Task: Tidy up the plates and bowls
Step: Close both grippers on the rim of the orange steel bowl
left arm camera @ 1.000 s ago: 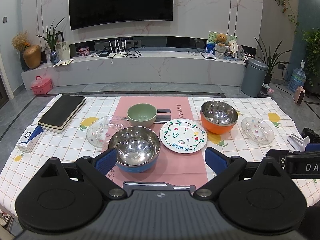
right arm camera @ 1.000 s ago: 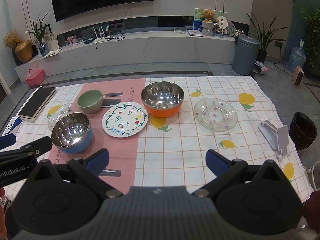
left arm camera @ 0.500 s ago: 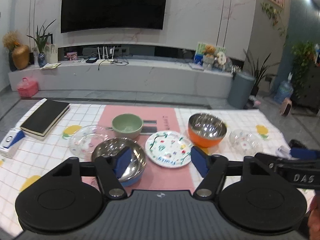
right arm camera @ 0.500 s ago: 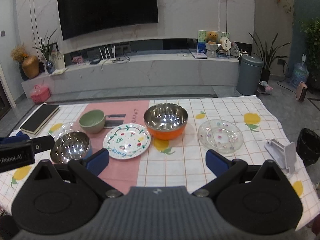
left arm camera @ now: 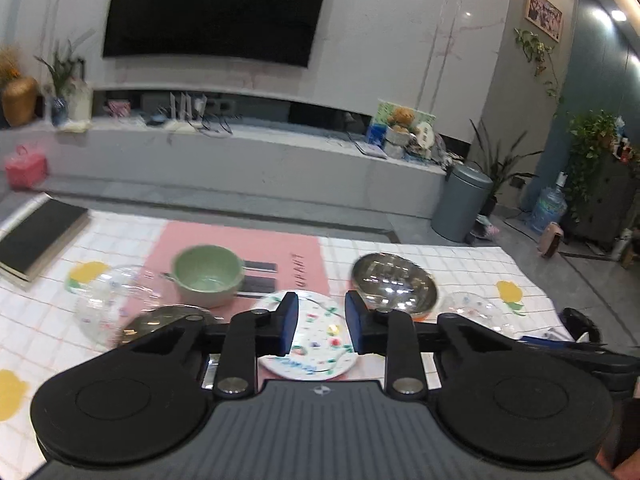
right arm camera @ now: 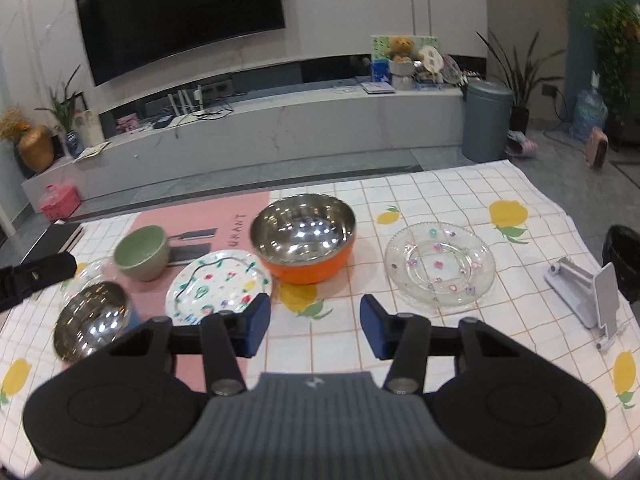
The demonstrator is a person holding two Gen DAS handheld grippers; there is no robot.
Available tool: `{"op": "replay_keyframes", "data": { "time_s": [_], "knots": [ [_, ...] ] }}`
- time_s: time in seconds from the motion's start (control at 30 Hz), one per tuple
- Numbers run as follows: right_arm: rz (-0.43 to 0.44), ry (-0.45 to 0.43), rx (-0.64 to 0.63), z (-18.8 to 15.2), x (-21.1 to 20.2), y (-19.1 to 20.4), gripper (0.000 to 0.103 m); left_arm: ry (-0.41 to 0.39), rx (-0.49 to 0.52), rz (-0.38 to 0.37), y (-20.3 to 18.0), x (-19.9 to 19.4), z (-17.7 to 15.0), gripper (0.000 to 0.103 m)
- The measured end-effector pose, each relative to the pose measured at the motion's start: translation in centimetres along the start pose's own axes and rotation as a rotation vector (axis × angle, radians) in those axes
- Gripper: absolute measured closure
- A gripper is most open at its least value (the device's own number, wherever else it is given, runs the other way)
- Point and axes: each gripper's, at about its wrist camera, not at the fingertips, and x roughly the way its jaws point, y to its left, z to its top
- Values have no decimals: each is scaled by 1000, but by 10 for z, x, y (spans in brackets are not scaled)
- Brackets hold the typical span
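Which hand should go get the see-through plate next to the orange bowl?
Probably the right. The right gripper is open and empty, and the clear plate lies just ahead of it, right of the orange bowl. The left gripper points at the painted plate, farther away.

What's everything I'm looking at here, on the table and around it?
Steel bowl, orange outside: 1, table middle.
Steel bowl, blue outside: 1, near left.
Green bowl: 1, on the pink runner.
Painted white plate: 1, between the steel bowls.
Clear glass plates: 2, one right, one left.
Black book: 1, far left.
White phone stand: 1, right edge.
Checked lemon tablecloth: 1, covers table.
TV: 1, black, on wall.
Grey bin: 1, on floor.
Left tool: blue pads, narrow gap, empty.
Right tool: blue pads, open, empty.
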Motion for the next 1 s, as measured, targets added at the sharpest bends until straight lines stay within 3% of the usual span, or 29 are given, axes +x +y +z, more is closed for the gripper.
{"op": "replay_keyframes", "data": {
  "time_s": [0.07,0.23,0.37,0.87,0.93,1.0],
  "knots": [
    [-2,16,2,6,14,-3,57,51,-8,-24,-3,18,7,77],
    [-6,30,-4,25,49,-8,66,146,0,-35,-16,66,17,77],
    [-4,47,6,41,79,-15,66,189,-24,-69,-19,101,24,77],
    [-4,172,100,59,175,-37,67,302,-93,-43,-12,198,21,70],
    [-4,175,102,58,180,-36,77,316,-99,-48,-13,203,21,70],
    [-4,176,107,57,184,-36,79,327,-104,-47,-13,207,19,70]
  ]
}}
